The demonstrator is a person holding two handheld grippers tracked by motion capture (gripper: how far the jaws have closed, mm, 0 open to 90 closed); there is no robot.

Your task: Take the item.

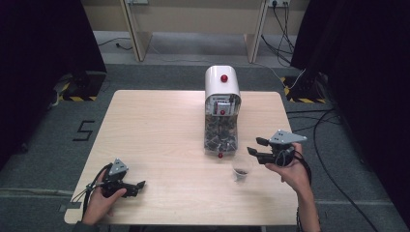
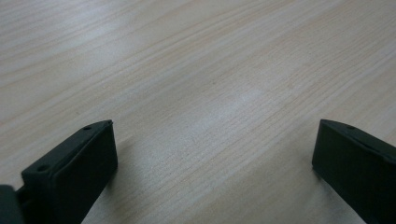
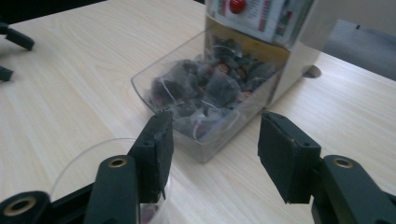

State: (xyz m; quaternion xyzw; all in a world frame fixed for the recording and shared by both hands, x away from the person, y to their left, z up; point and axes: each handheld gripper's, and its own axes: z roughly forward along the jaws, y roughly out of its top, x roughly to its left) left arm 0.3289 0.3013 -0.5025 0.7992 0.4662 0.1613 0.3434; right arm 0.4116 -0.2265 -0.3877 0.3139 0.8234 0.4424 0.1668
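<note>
Right claw (image 3: 212, 156) open above clear cup (image 1: 241, 168); cup contents indistinct.

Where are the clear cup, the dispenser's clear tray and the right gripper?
clear cup (image 1: 241, 169): high view, on its dark contents.
clear tray (image 3: 140, 86): right gripper view, on its near-left wall.
right gripper (image 3: 212, 144): right gripper view, midway between its open jaws.

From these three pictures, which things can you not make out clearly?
- Cup contents: in the high view the clear cup is too small to name the dark thing inside; in the right gripper view the right tool covers it and the bottom edge cuts it off.
- Label text on the dispenser: too small and blurred.
- Dispenser top: cut off by the upper edge in the right gripper view.
</note>
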